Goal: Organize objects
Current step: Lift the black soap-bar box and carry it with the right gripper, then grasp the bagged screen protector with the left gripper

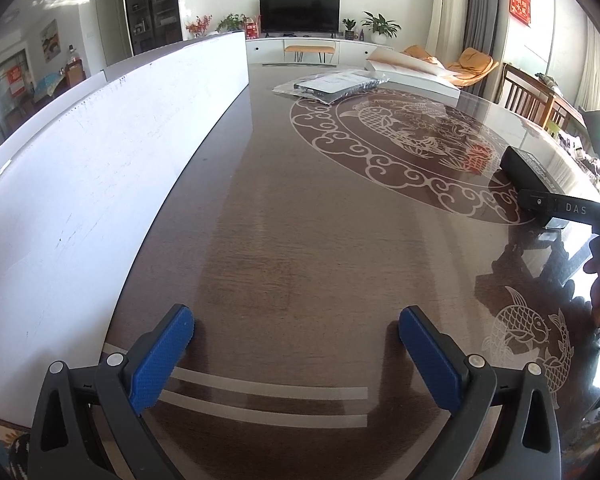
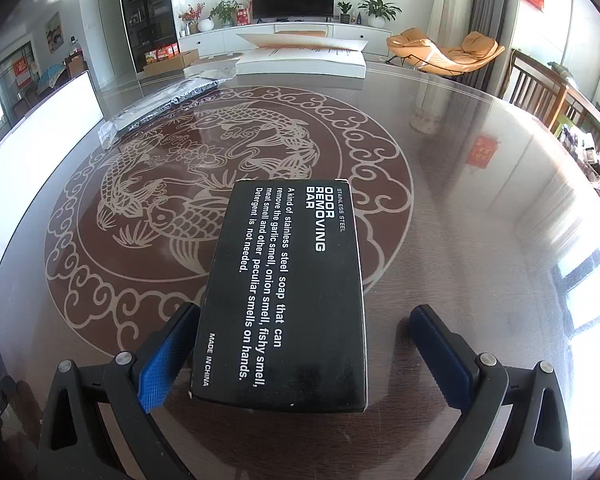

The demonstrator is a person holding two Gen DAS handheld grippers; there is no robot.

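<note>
A black box [image 2: 284, 288] printed "ODOR REMOVING BAR" lies flat on the dark patterned table [image 2: 460, 208]. My right gripper [image 2: 304, 344] is open around its near end; the left blue pad [image 2: 164, 364] is close to the box's side, the right pad [image 2: 440, 356] stands apart from it. The same box [image 1: 540, 176] shows at the right in the left wrist view, with the right gripper's finger in front of it. My left gripper [image 1: 296, 348] is open and empty over the table's near edge.
A long white board [image 1: 112, 148] stands along the table's left side. A plastic-wrapped dark item [image 1: 332, 86] and an open white box [image 2: 300, 58] lie at the far end. Wooden chairs [image 2: 540, 92] stand to the right.
</note>
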